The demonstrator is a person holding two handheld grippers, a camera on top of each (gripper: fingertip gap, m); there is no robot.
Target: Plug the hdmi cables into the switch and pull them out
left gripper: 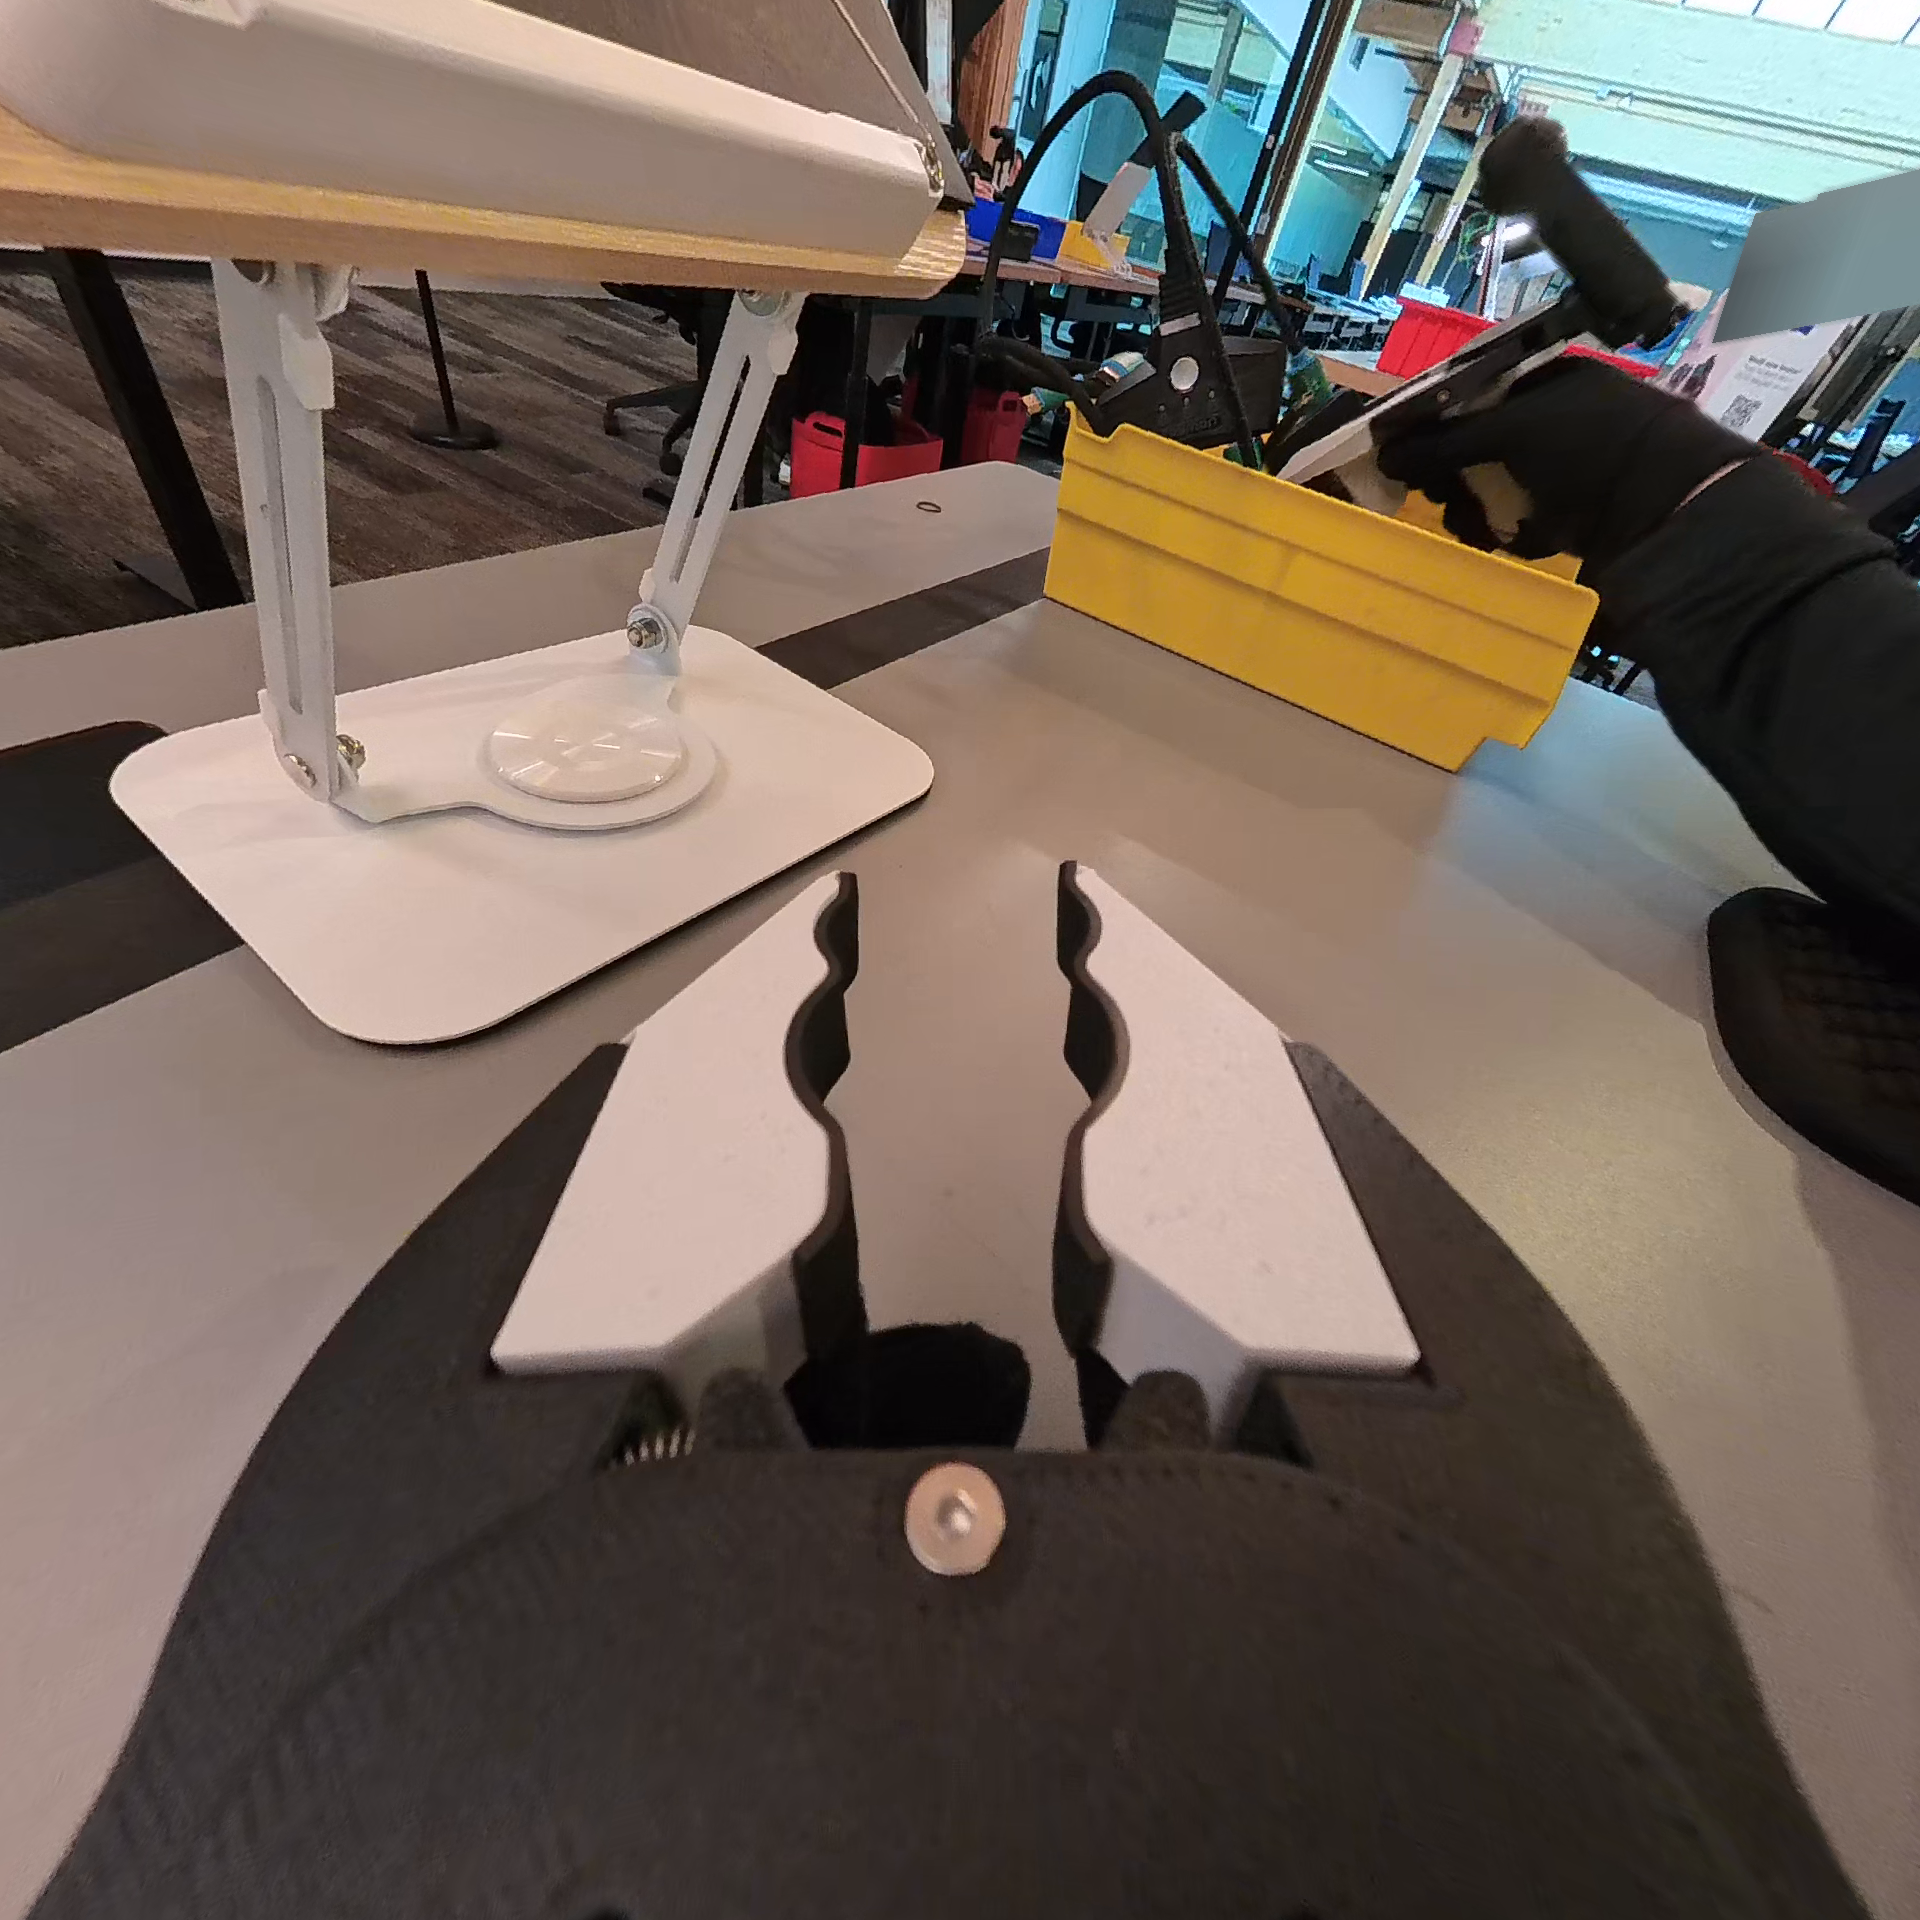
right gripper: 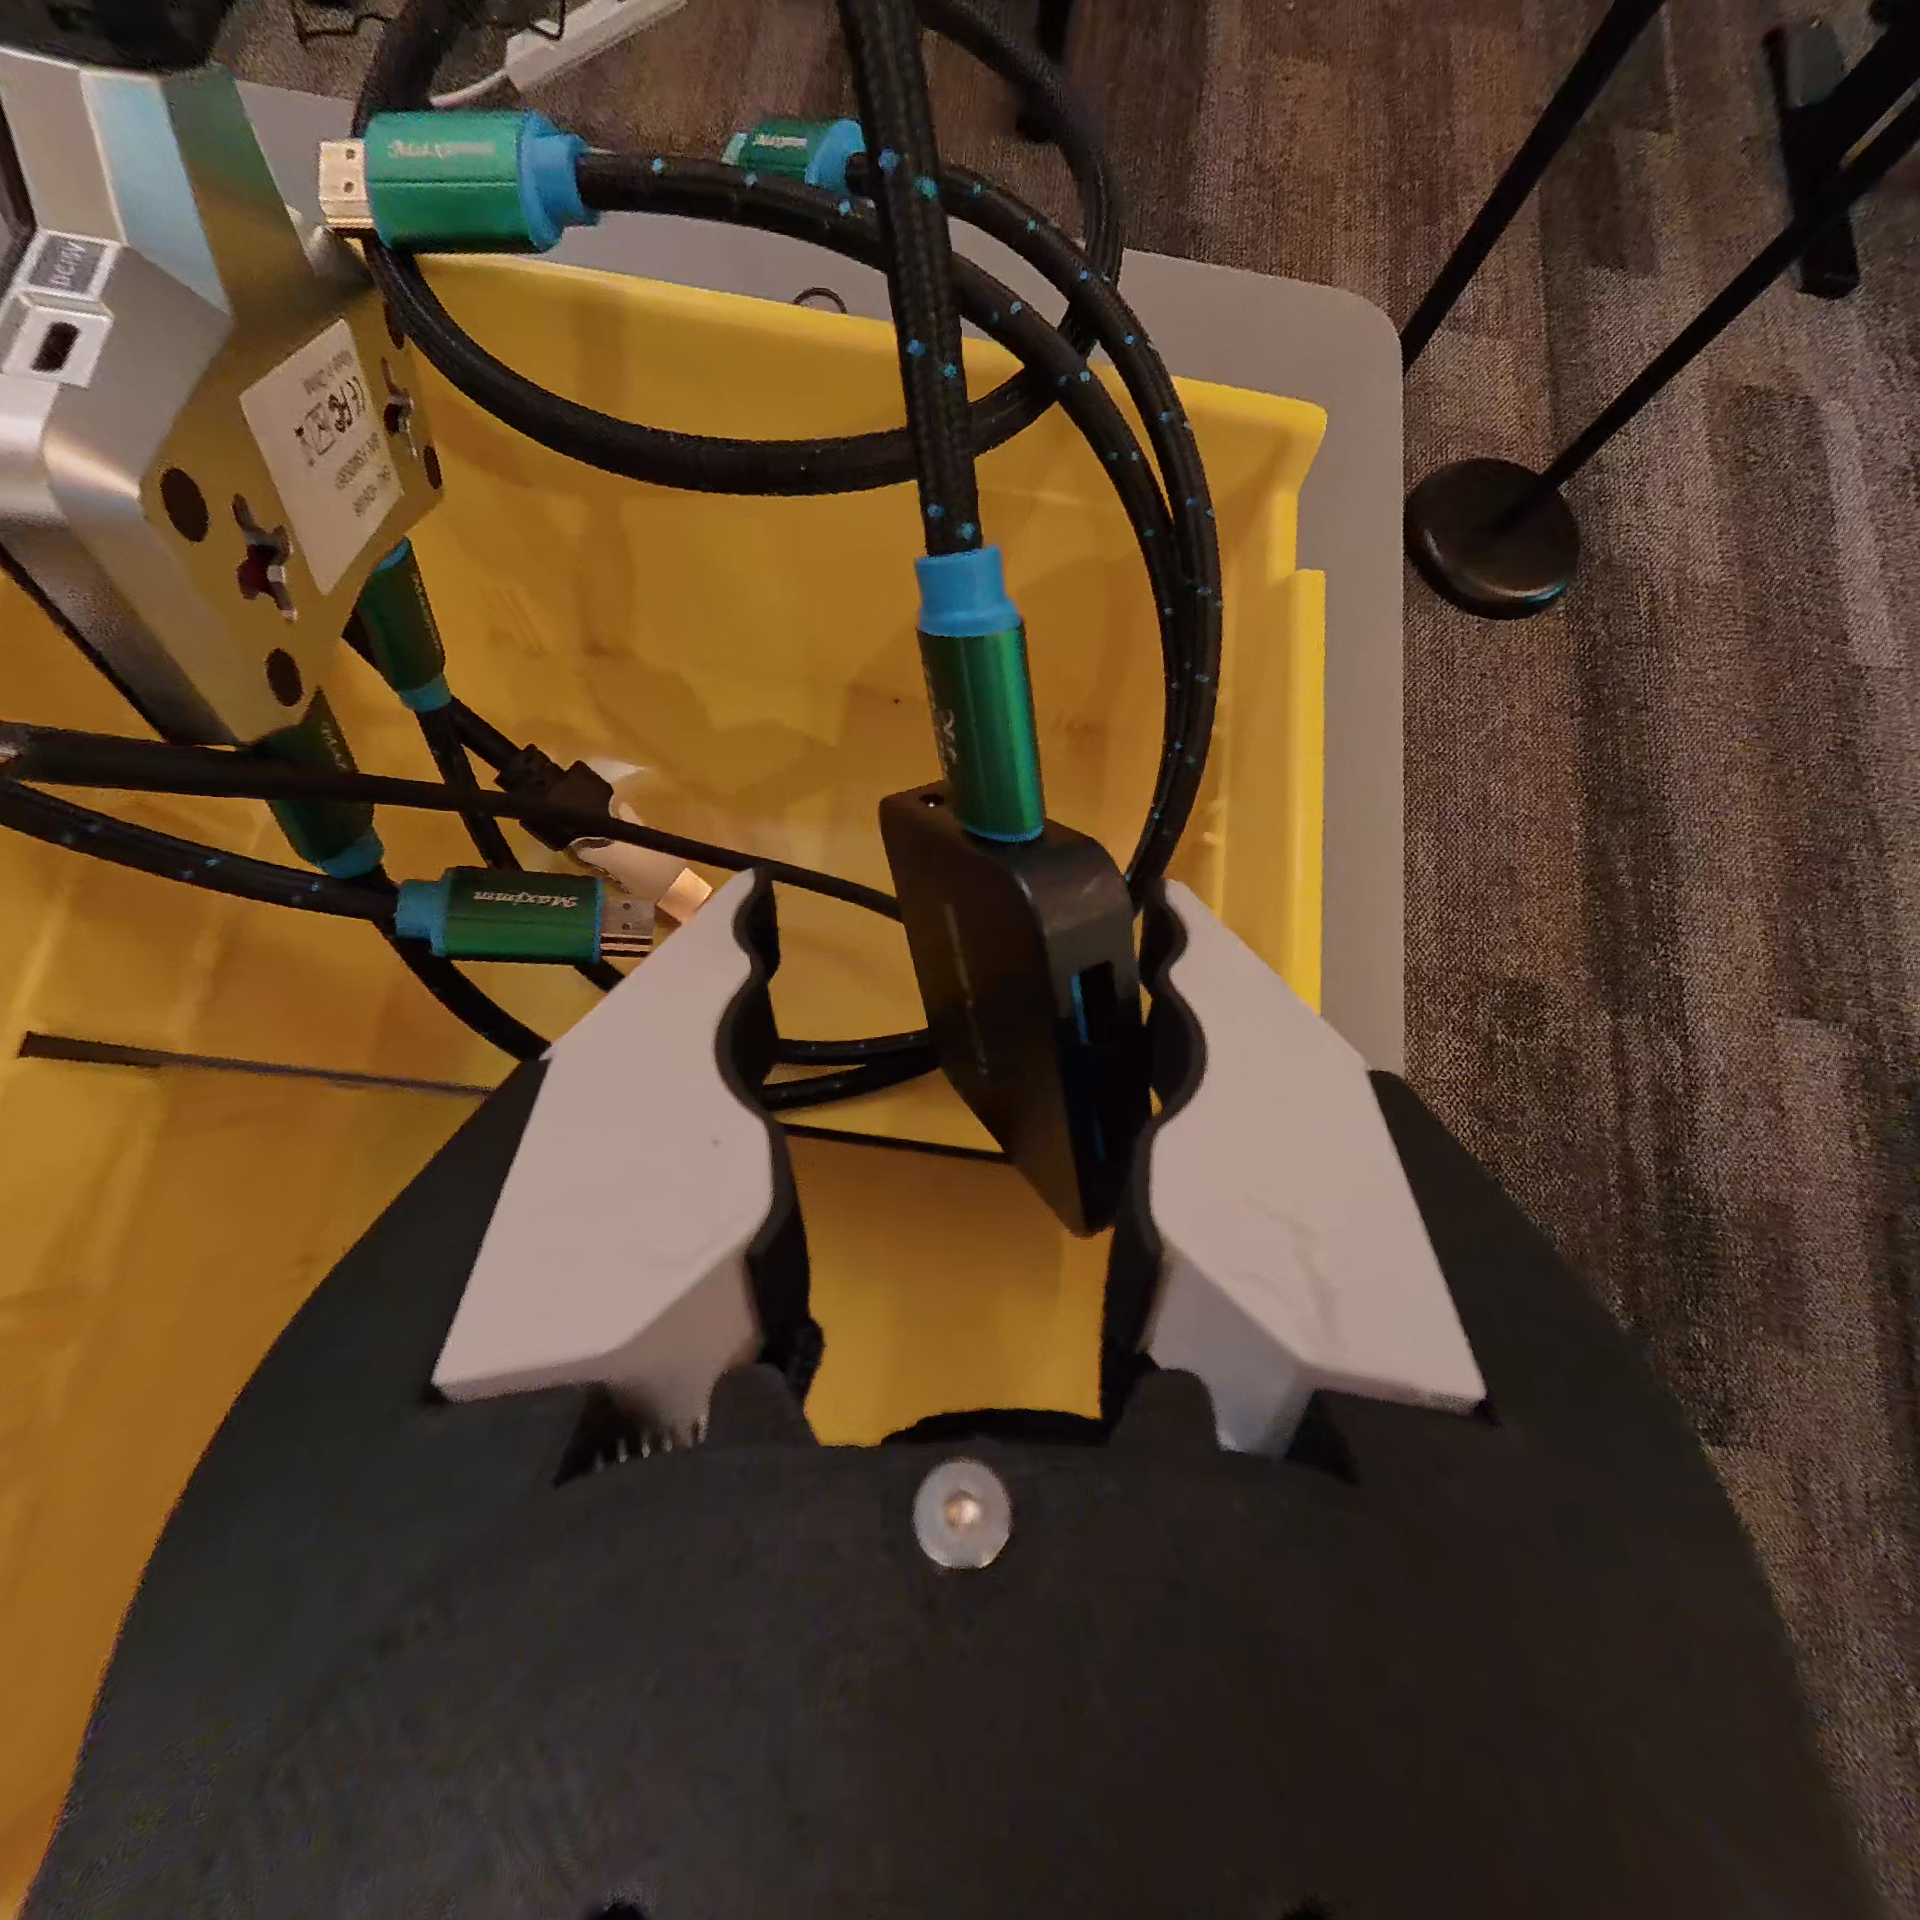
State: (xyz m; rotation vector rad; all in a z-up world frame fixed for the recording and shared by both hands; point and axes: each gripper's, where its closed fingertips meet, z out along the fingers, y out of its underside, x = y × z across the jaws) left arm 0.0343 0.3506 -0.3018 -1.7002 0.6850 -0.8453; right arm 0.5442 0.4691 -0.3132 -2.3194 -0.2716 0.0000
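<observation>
My right gripper (right gripper: 961, 888) is open and reaches down into a yellow bin (right gripper: 727, 623). A small black HDMI switch (right gripper: 1023, 1018) stands between its fingers, against the right finger (right gripper: 1247, 1091), apart from the left one. A green HDMI plug (right gripper: 987, 727) on a black braided cable sits in the switch's top. A silver switch box (right gripper: 187, 416) at upper left has green plugs in it. Two loose green plugs (right gripper: 457, 192) (right gripper: 520, 914) lie among the cables. My left gripper (left gripper: 958, 883) is open and empty, low over the grey table (left gripper: 1195, 831).
A white laptop stand (left gripper: 520, 831) stands at left front of the left gripper. The yellow bin (left gripper: 1299, 592) is at back right, with a gloved hand (left gripper: 1538, 457) holding the right gripper over it. A black mat (left gripper: 1829, 1039) lies at right. The table edge (right gripper: 1361, 623) runs beside the bin. About 55 cm separates my left fingertips from my right.
</observation>
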